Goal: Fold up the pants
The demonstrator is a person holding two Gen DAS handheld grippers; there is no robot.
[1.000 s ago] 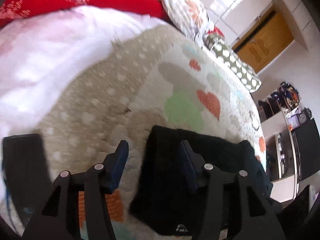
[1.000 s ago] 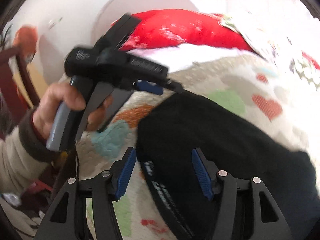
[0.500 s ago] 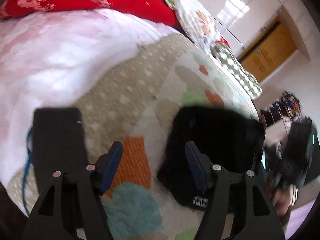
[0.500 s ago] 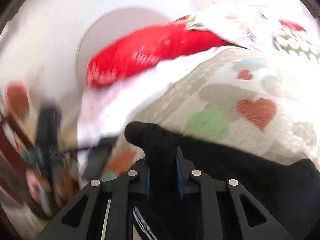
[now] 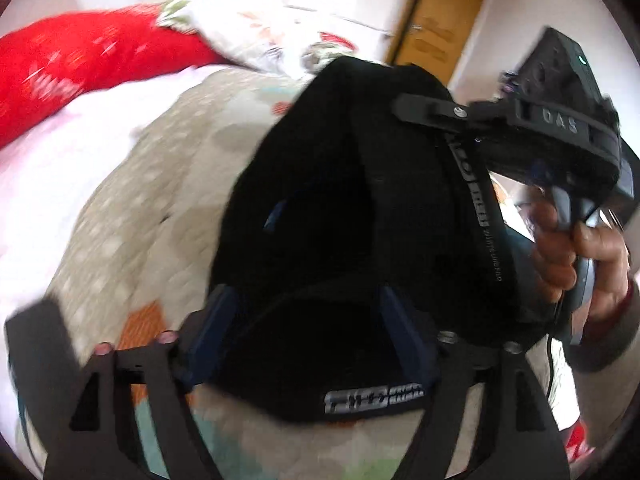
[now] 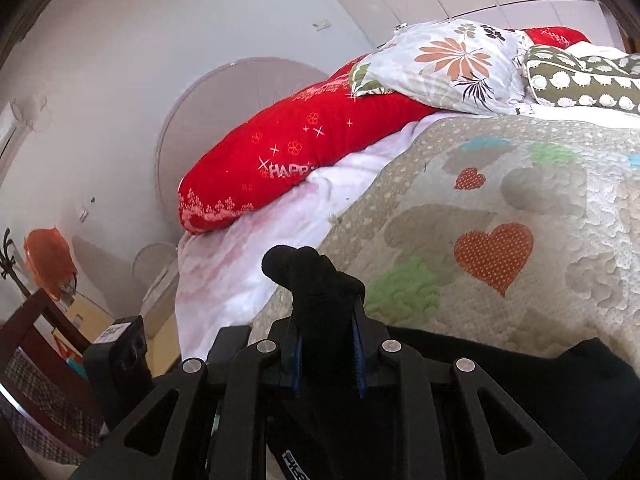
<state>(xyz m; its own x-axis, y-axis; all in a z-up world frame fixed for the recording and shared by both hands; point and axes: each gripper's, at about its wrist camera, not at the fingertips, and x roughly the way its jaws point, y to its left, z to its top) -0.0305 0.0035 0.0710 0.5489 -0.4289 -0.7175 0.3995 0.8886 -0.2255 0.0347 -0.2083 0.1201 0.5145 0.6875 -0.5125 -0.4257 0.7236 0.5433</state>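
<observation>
The black pants (image 5: 340, 216) hang folded and lifted above the patterned quilt (image 5: 160, 184). My right gripper (image 6: 326, 360) is shut on a bunched edge of the pants (image 6: 316, 280); in the left wrist view it (image 5: 424, 108) grips their top edge, held by a hand (image 5: 560, 248). My left gripper (image 5: 308, 332) is open, its blue pads either side of the lower fold with the grey waistband label (image 5: 372, 398); whether the pads touch the cloth I cannot tell.
A red bolster (image 6: 296, 152), a floral pillow (image 6: 444, 64) and a green dotted pillow (image 6: 580, 80) lie at the bed's head. A white sheet (image 6: 240, 264) shows at the bed's left side. A dark wooden chair (image 6: 36, 360) stands left. A black flat object (image 5: 36, 344) lies at the left.
My right gripper, shut on the pants, has lifted their edge up off the quilt. My left gripper has moved in around the lower fold.
</observation>
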